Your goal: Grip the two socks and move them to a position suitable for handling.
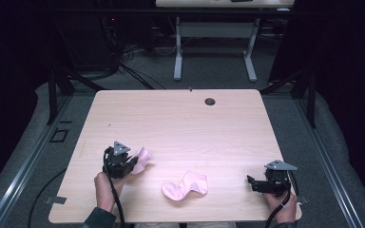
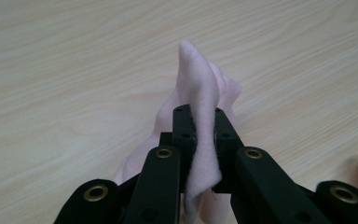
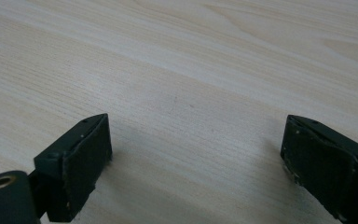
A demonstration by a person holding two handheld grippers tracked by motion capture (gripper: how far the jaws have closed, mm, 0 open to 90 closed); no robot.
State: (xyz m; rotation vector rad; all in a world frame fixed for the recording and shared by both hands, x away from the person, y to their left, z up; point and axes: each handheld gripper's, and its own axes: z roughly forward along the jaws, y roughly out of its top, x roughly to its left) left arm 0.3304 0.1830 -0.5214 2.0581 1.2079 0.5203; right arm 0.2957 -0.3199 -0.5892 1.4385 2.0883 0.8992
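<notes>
Here, left gripper (image 2: 200, 135) pinches one pink sock (image 2: 198, 93); another sock (image 1: 186, 186) nearby (right gripper (image 3: 196, 163) spread).

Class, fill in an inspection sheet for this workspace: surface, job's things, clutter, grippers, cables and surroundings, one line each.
Surface: light wood table, with a round hole near the far edge.
Job's things: two pink socks; held sock in the left gripper, loose sock lying at the near middle.
Clutter: nothing seen.
Grippers: left gripper shut on the held sock; right gripper open over bare wood.
Cables: one trails from each gripper off the near edge; left cable.
Surroundings: grey floor, another table behind, dark curtains.
</notes>
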